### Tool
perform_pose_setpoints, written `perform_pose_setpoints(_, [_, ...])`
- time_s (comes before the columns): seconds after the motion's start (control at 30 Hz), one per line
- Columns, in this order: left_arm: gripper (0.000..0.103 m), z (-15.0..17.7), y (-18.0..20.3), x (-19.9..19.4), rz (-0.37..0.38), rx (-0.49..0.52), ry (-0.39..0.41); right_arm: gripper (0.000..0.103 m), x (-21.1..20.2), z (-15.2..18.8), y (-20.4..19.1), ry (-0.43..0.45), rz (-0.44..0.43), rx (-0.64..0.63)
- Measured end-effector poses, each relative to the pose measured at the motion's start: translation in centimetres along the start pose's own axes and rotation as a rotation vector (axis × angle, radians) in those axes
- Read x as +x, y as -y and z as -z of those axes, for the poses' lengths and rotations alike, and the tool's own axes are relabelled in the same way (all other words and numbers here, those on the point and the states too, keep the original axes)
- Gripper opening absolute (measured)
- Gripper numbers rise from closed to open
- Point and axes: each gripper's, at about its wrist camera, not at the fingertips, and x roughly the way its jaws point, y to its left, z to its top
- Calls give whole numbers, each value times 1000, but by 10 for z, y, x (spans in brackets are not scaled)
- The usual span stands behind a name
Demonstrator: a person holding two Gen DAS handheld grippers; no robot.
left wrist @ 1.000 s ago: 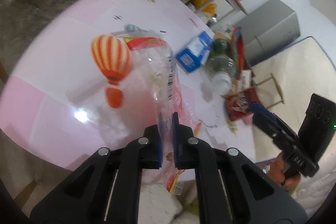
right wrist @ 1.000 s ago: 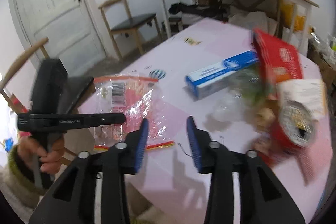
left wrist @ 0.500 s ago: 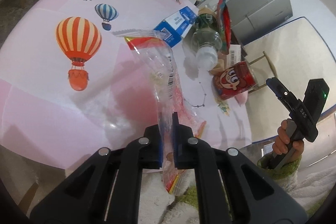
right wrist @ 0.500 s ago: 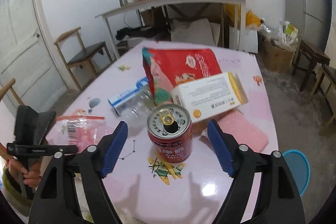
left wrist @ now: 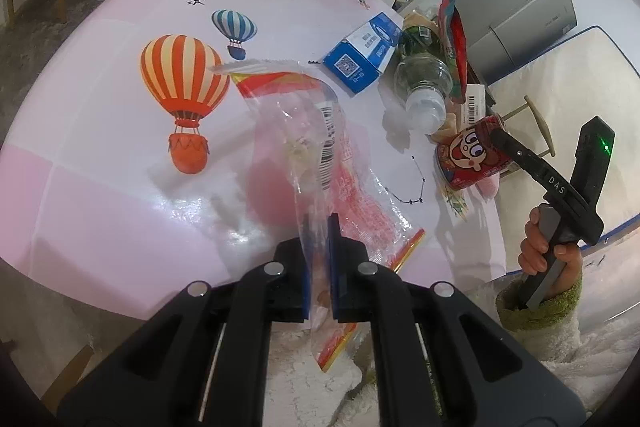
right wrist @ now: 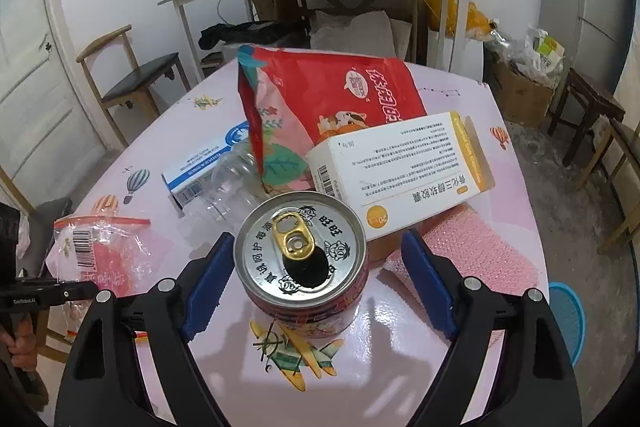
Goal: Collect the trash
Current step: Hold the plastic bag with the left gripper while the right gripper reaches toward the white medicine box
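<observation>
On the pink bench (right wrist: 496,131), printed with hot-air balloons and little planes, the trash sits in one loose cluster: one red drink can (right wrist: 306,267), one clear plastic bottle (left wrist: 424,83) lying on its side, one blue-and-white carton (left wrist: 366,53), one white-and-yellow box (right wrist: 404,179), one big red snack bag (right wrist: 340,99) and one sheet of pink bubble wrap (right wrist: 476,255). Apart from the cluster, near the bench's edge, one clear plastic wrapper (left wrist: 316,147) with a barcode and red print is lifted partly off the surface; the left hand-held gripper (left wrist: 319,267) has its blue pads pressed together on the wrapper's lower end, pinching it. The right hand-held gripper (right wrist: 316,279) is spread wide, its jaws having just been opening, and the can stands upright between them with its tab end up and its mouth open; the left pad is just beside the can's rim, the right pad stands clear of it, so nothing is gripped. Seen from the left wrist, a hand (left wrist: 548,251) in a green fleece cuff holds that gripper's handle beside the can, which carries a cartoon face. Two wooden chairs stand beyond the bench's far side, and a second table behind holds jars, a cooker and one pink plastic bag.
</observation>
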Motion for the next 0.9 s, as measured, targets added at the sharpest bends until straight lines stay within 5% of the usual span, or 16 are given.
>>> perform_pose_setpoints(0.2, [6, 0, -1, 0, 3, -3, 0, 64, 2, 0, -1, -16, -21, 2])
perform_pose_setpoints(0.53, [6, 1, -1, 0, 3, -5, 7, 64, -10, 11, -9, -44, -32, -3])
perform_pose_setpoints(0.9, [6, 1, -2, 0, 4, -5, 6, 65, -20, 23, -38, -57, -146, -92])
